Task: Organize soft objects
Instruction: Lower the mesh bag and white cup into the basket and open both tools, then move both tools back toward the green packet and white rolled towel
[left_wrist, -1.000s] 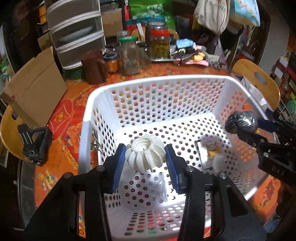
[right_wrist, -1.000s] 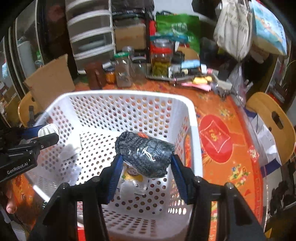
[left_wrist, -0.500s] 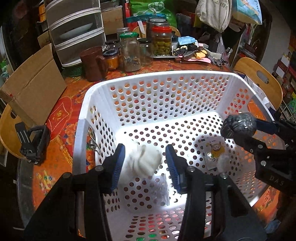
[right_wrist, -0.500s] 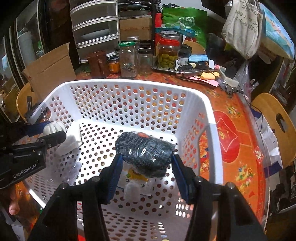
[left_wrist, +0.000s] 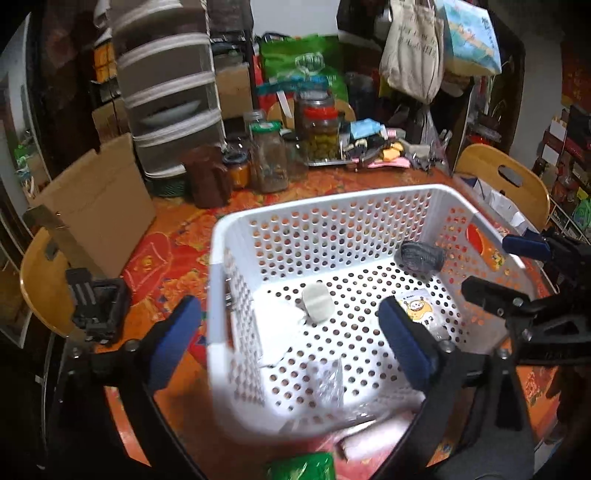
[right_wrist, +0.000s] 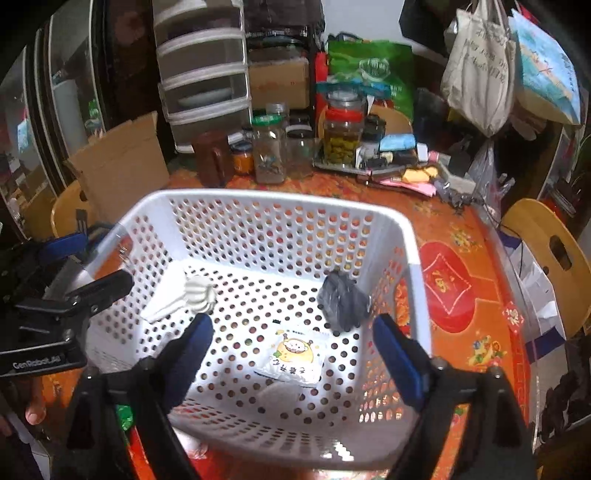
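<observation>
A white perforated basket (left_wrist: 332, 201) (right_wrist: 280, 201) stands on the orange table. Inside it lie a white ribbed soft toy (left_wrist: 317, 304) (right_wrist: 199, 293), a dark grey wrapped bundle (left_wrist: 419, 256) (right_wrist: 343, 301) by the right wall, and a white packet with a yellow cartoon (left_wrist: 417, 308) (right_wrist: 293, 356). My left gripper (left_wrist: 291, 332) is open and empty, straddling the basket's left front corner. My right gripper (right_wrist: 293, 354) is open and empty above the basket's near side. Each gripper shows at the edge of the other's view.
Glass jars (left_wrist: 271, 158), a brown jug (left_wrist: 207, 177), a drawer unit (left_wrist: 170, 92) and cardboard (left_wrist: 99, 199) crowd the table's back. Wooden chairs (right_wrist: 550, 251) stand at both sides. A clear bag (left_wrist: 327, 380) lies in the basket; a green packet (left_wrist: 301, 467) lies near its front.
Both grippers opened and pulled back. The white toy dropped to the basket floor at the left, and the grey bundle dropped by the right wall.
</observation>
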